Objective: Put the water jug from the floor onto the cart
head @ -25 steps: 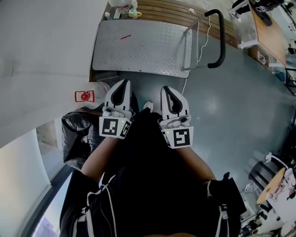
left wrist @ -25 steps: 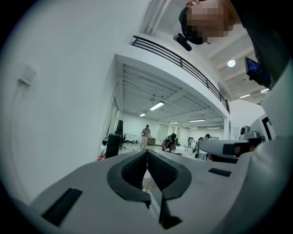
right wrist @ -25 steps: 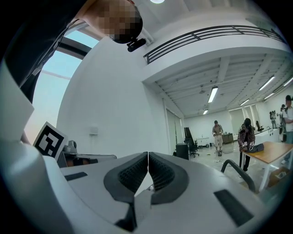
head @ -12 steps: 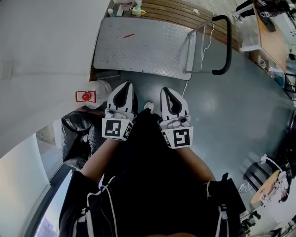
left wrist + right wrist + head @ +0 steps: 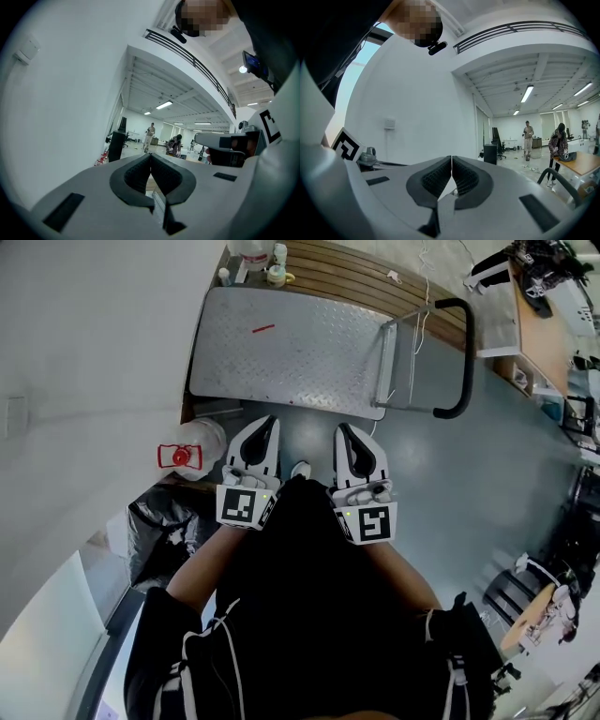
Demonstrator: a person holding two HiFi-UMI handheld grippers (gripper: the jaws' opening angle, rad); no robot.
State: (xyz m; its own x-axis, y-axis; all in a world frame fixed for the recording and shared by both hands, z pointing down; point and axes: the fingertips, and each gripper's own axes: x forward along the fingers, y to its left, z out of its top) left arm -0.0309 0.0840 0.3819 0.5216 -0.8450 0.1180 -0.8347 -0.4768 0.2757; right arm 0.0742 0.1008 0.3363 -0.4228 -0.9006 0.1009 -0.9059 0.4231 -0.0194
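Approaching the water jug (image 5: pixel 192 454) beside the cart (image 5: pixel 281 362) with the left gripper (image 5: pixel 266 425) and right gripper (image 5: pixel 348 432) both pressed together and empty risks tipping it over.

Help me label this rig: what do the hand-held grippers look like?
The left hand-held gripper and right hand-held gripper: white shells, black ribbed pads, each carrying a cube of black-and-white square markers. The person wears black clothing.

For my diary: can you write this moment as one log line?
left gripper: shut, empty | right gripper: shut, empty | water jug: on floor, untouched | cart: without jug
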